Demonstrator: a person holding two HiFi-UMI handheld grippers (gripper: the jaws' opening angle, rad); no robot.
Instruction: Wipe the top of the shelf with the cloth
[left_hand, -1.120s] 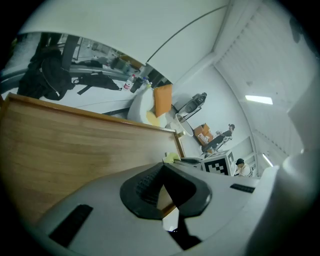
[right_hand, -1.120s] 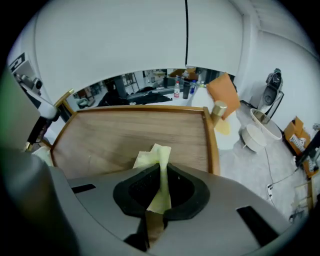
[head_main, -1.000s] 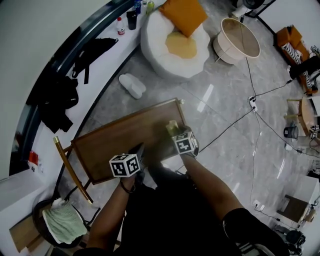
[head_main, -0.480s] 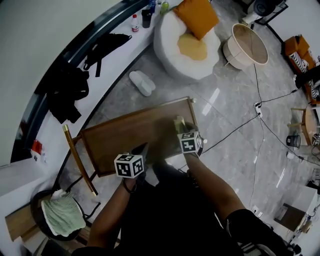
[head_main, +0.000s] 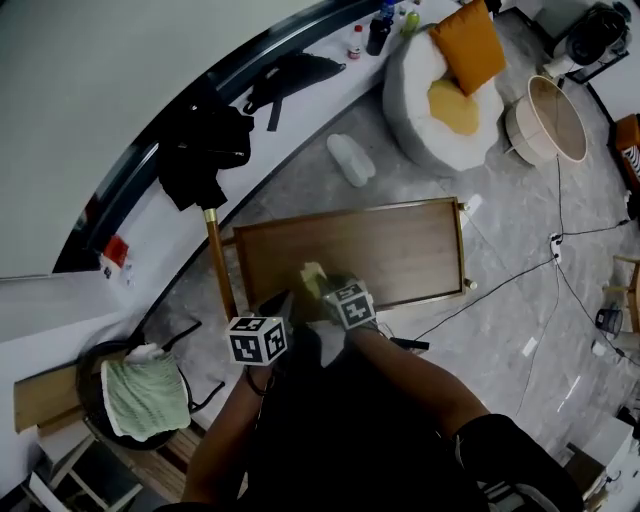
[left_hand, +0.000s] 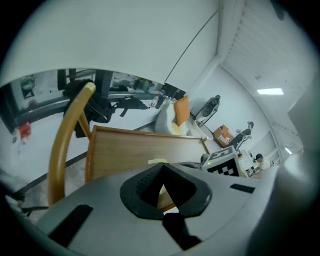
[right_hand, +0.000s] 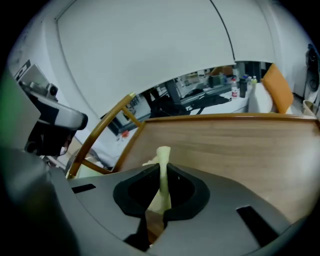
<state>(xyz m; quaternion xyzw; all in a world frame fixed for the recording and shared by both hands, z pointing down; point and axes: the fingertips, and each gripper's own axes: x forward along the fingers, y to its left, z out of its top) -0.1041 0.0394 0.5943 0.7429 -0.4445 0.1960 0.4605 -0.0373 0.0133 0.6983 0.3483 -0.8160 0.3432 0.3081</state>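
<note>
My left gripper (head_main: 280, 305), grey-bodied with black jaw pads and a black-and-white marker cube on top, sits low and close to my torso. Its jaws are drawn together with nothing between them. My right gripper (head_main: 325, 290), built the same, lies just beside it and slightly ahead, jaws pinched on a pale yellow cloth (right_hand: 163, 165) that stands upright between the pads. Both forearms reach forward from the body, with the left forearm (head_main: 225, 430) angled inward and the right forearm (head_main: 410, 370) coming across from the right.
</note>
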